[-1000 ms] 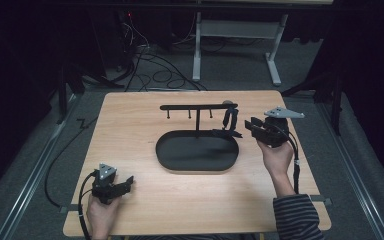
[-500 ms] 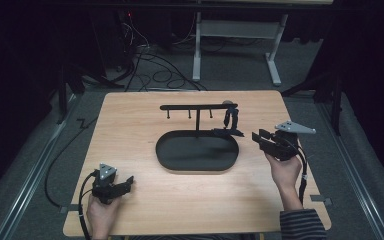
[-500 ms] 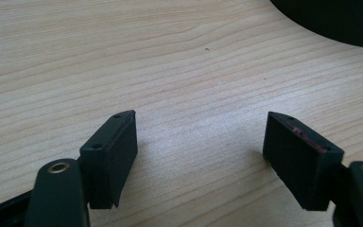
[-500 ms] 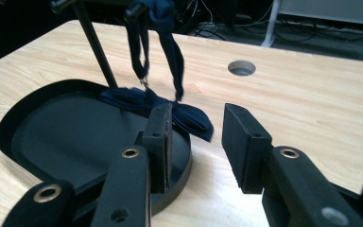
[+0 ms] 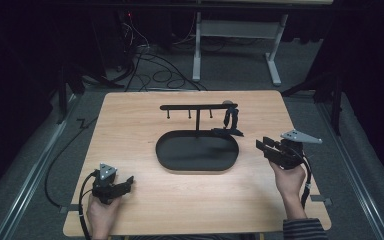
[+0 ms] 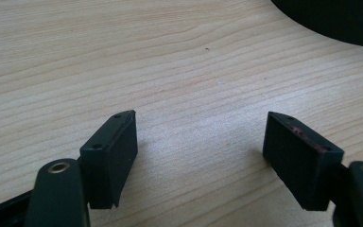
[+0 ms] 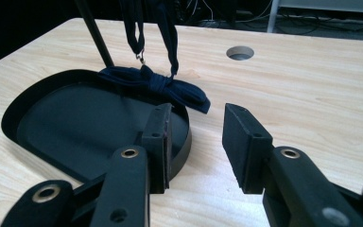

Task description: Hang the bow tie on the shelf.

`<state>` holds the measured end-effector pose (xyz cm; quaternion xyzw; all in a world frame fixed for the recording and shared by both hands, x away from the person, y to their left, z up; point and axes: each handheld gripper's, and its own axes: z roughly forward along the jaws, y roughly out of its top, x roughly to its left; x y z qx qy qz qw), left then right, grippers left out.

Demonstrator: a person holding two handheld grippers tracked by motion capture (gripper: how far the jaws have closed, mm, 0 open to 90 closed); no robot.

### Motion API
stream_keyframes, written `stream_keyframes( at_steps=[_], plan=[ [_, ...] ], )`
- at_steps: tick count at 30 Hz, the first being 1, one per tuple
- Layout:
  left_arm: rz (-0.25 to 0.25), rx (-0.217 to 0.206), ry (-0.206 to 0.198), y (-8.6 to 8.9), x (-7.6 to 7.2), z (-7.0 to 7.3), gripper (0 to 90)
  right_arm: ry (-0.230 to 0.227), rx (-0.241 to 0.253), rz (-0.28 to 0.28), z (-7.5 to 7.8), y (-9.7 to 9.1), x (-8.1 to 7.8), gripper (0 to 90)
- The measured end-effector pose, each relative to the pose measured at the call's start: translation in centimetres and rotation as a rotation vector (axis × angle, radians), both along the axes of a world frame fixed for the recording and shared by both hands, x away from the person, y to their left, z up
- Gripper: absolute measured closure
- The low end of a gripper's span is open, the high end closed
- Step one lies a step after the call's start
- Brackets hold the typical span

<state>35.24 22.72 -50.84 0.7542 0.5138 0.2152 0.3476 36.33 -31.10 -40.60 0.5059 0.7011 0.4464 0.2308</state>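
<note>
High view first, nearest edge: our left gripper (image 5: 126, 183) rests low on the table (image 5: 130, 120) near its front left corner, held in our left hand (image 5: 100, 212). From the left gripper view its jaws stand wide apart over bare wood with nothing between them.

Across on the right, our right gripper (image 5: 262, 146) sits in our right hand (image 5: 289, 181) just beside the right end of the black oval tray (image 5: 196, 159), pointing toward it. Its jaws have just been opening; in the right gripper view they stand parted and empty, the left one over the tray's rim, the right one over the table.

Just beyond those jaws lies the dark blue bow tie (image 7: 158, 85), resting across the tray's far right rim, partly hanging over onto the wood. Its strap (image 7: 166, 33) runs up from it to the black stand (image 5: 198, 106), whose post rises from the tray's far side and carries a horizontal bar.
</note>
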Motion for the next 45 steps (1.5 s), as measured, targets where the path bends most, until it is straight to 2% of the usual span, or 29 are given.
stream_keyframes(
  at_steps=[21,35,45],
  plan=[
    [0.000,0.008,-0.001,-0.1,0.0,0.0,27.4,0.030,0.031,0.021,-2.3,-0.1,-1.4,64.2],
    [0.000,0.007,-0.002,-0.1,0.0,0.0,27.4,0.078,0.050,0.031,-4.8,0.5,-2.0,64.0],
    [0.000,0.009,-0.001,-0.1,0.0,0.0,27.4,0.113,0.041,0.027,-6.2,0.5,-2.6,63.8]
  ],
)
